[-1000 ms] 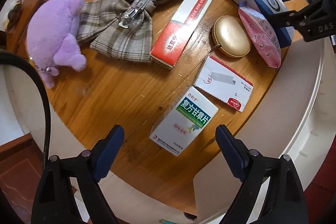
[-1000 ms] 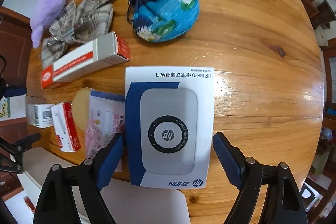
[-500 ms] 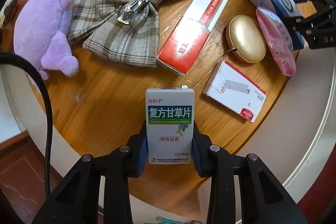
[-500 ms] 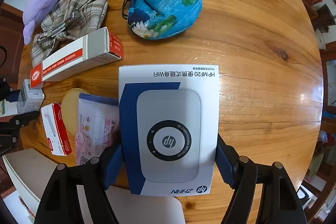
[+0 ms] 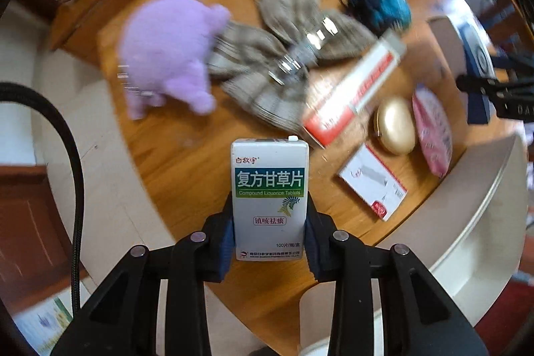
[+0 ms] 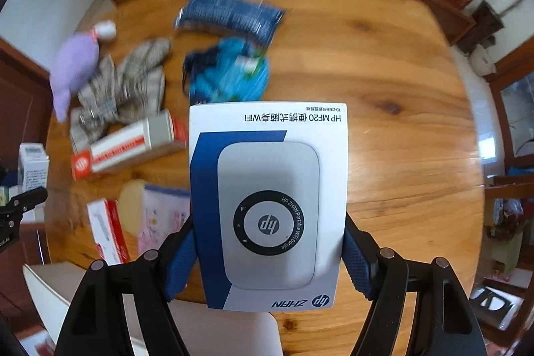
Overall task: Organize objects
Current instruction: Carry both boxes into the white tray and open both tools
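Observation:
My left gripper is shut on a white and green medicine box and holds it lifted above the round wooden table. My right gripper is shut on a white and blue HP WiFi box, also lifted above the table. The medicine box shows at the far left in the right wrist view. The HP box shows at the right edge in the left wrist view.
On the table lie a purple plush, a plaid bow, a long red and white box, a gold case, a pink packet, a small red-edged box, a blue pouch and a blue packet.
Both grippers closed on their boxes and lifted them off the table. The views have risen and tilted up, showing more of the room.

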Action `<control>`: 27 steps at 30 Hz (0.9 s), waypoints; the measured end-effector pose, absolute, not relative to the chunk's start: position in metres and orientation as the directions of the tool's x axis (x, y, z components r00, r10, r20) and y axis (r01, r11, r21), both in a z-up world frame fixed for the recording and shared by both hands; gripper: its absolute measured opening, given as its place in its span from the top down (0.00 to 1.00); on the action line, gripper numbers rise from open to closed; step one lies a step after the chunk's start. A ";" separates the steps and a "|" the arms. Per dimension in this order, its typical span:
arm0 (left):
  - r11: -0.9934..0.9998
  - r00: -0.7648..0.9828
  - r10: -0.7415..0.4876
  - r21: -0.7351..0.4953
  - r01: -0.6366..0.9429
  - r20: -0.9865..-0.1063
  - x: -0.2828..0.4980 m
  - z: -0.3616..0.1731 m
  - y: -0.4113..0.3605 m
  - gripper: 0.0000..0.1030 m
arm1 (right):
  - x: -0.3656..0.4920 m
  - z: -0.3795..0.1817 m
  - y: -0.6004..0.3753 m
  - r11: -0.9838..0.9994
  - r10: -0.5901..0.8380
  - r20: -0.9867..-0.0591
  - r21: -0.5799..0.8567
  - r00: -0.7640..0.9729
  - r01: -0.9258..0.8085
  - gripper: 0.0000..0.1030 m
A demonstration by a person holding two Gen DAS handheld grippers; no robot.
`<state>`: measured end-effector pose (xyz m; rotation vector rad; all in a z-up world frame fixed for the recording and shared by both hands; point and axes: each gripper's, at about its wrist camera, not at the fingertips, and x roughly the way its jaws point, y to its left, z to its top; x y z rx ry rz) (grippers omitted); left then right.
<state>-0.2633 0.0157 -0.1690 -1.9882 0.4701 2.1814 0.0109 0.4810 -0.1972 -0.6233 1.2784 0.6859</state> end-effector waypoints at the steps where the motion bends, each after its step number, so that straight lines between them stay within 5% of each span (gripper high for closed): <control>1: -0.951 -0.133 -0.100 0.134 -0.280 -0.986 -0.261 -0.158 0.018 0.64 | 0.011 -0.190 0.477 0.664 0.125 -0.978 -0.042 0.166 -0.747 0.25; 6: -0.979 -0.247 -0.142 0.172 -0.106 -0.958 -0.252 -0.089 -0.006 0.64 | 0.016 -0.146 0.452 0.716 0.213 -0.947 -0.016 0.240 -0.698 0.25; 17: -0.983 -0.413 -0.170 0.123 0.138 -0.895 -0.181 -0.041 0.026 0.63 | 0.004 -0.039 0.408 0.693 0.379 -0.882 0.071 0.279 -0.718 0.25; 27: -0.966 -0.383 -0.204 0.121 0.229 -0.901 -0.103 -0.040 0.085 0.63 | -0.071 -0.041 0.378 0.531 0.391 -0.915 0.132 0.104 -0.837 0.25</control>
